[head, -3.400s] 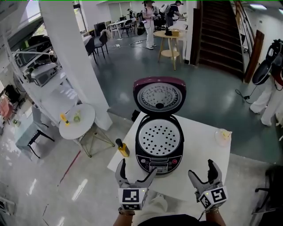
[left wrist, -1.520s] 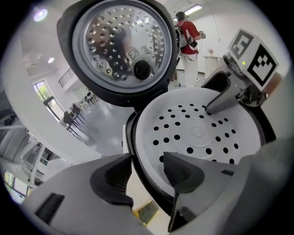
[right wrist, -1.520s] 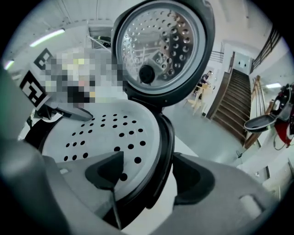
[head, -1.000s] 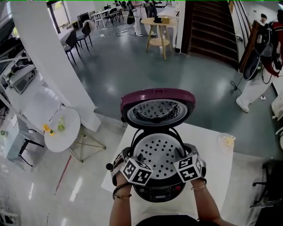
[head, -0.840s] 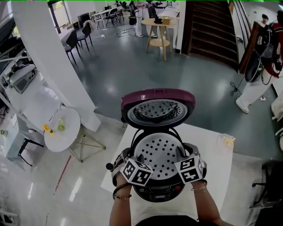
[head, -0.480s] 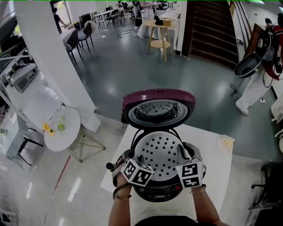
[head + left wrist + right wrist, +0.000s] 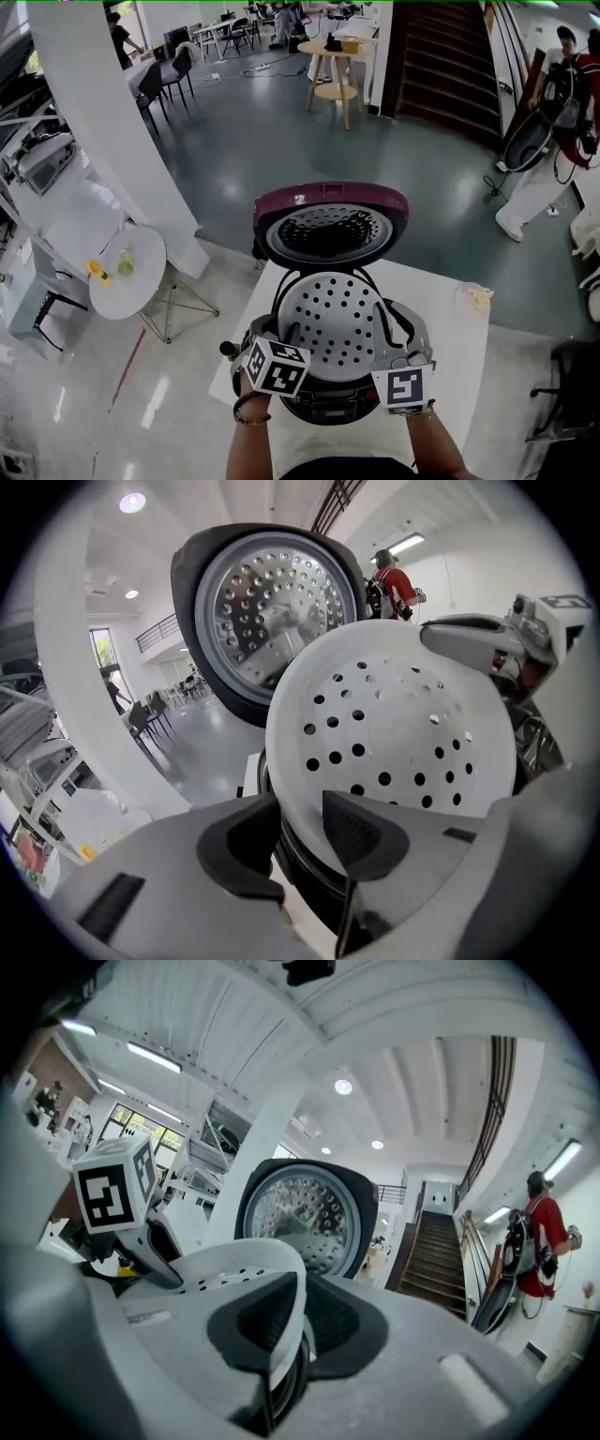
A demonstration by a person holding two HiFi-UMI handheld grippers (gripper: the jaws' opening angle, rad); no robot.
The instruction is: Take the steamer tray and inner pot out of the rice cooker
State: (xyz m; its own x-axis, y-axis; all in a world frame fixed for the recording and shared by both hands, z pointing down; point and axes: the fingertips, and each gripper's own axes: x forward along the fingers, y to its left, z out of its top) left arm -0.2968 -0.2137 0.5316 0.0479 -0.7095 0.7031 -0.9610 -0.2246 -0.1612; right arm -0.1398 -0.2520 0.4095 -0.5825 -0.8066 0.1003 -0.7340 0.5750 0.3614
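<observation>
The white perforated steamer tray (image 7: 336, 323) is tilted above the maroon rice cooker (image 7: 334, 411), whose lid (image 7: 330, 230) stands open behind it. My left gripper (image 7: 278, 349) grips the tray's near left rim and my right gripper (image 7: 405, 361) grips its near right rim. In the left gripper view the tray (image 7: 394, 724) has its rim between the closing jaws of the left gripper (image 7: 300, 832). In the right gripper view the right gripper (image 7: 298, 1321) pinches the rim of the tray (image 7: 234, 1265), its jaws still closing. The tray hides most of the inner pot.
The cooker stands on a white table (image 7: 450, 342). A small clear container (image 7: 473, 298) sits at the table's right edge and a dark-capped bottle (image 7: 225, 350) at its left. A round side table (image 7: 122, 272) and a white pillar (image 7: 103, 122) stand to the left.
Both grippers have closed on the tray's rim. The tray has risen out of the cooker and tilted, its right side going up with my right gripper.
</observation>
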